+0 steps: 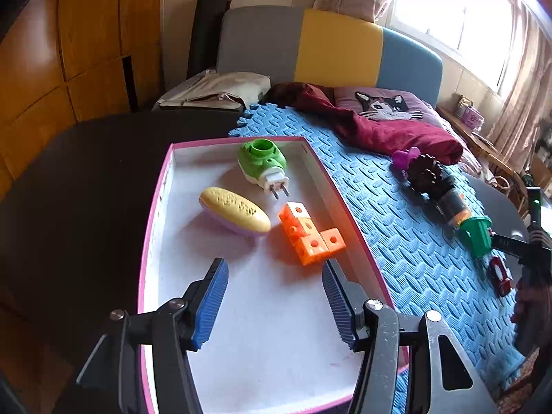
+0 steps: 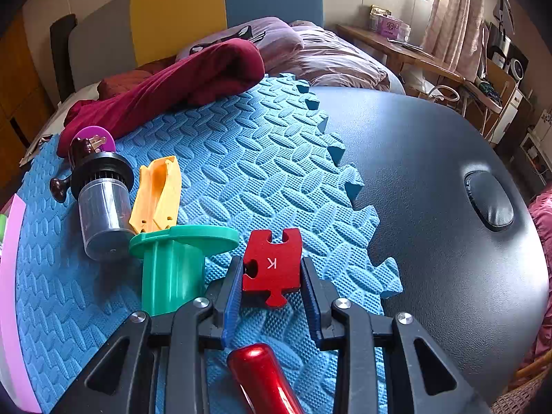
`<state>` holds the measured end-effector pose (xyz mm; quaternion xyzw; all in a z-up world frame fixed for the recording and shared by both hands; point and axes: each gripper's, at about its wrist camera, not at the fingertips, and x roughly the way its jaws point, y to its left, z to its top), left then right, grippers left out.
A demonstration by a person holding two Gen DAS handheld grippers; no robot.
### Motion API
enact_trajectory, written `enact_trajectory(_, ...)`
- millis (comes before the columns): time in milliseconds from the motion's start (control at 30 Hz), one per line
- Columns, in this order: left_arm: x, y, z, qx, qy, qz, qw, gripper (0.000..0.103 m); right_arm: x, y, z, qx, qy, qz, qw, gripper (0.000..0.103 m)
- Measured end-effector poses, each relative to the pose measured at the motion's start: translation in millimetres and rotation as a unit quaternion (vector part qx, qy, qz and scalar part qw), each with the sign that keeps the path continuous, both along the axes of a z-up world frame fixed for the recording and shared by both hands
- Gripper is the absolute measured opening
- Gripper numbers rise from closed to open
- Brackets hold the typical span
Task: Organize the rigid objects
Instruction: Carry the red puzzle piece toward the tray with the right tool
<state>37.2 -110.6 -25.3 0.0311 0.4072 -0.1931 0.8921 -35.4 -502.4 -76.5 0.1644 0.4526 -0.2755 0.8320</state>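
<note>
Between the blue ribbed pads of the right gripper [image 2: 270, 288] sits a flat red metal block marked with a letter K [image 2: 271, 270], resting on the blue foam puzzle mat [image 2: 262, 172]; both pads press its sides, so the jaws are narrowly closed on it. Just left of those tongs stands a green plastic flanged spool [image 2: 176, 262], with a yellow plastic clip [image 2: 157, 196] and a grey cylinder with a black collar [image 2: 101, 207] beyond it. A glossy red handle [image 2: 262, 379] shows below the jaws.

Only the left wrist view shows the pink-rimmed white box [image 1: 153, 227]. Over it hangs the left gripper [image 1: 276, 300], jaws standing moderately apart with nothing between them. Just ahead of its right pad lies an orange cluster of linked plastic cubes [image 1: 310, 234]; farther ahead lie a yellow-and-lilac oval brush [image 1: 234, 210] and a green plug-in device [image 1: 264, 165].
</note>
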Motion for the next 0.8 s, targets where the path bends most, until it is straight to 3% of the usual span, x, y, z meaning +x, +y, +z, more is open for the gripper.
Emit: enact_trajectory(800, -16, 9, -13, 0.014, 0.001, 0.009, 0.9999, 0.063, -2, -1, 0, 0.007, -0.002, -0.001, 1.0, 0.032)
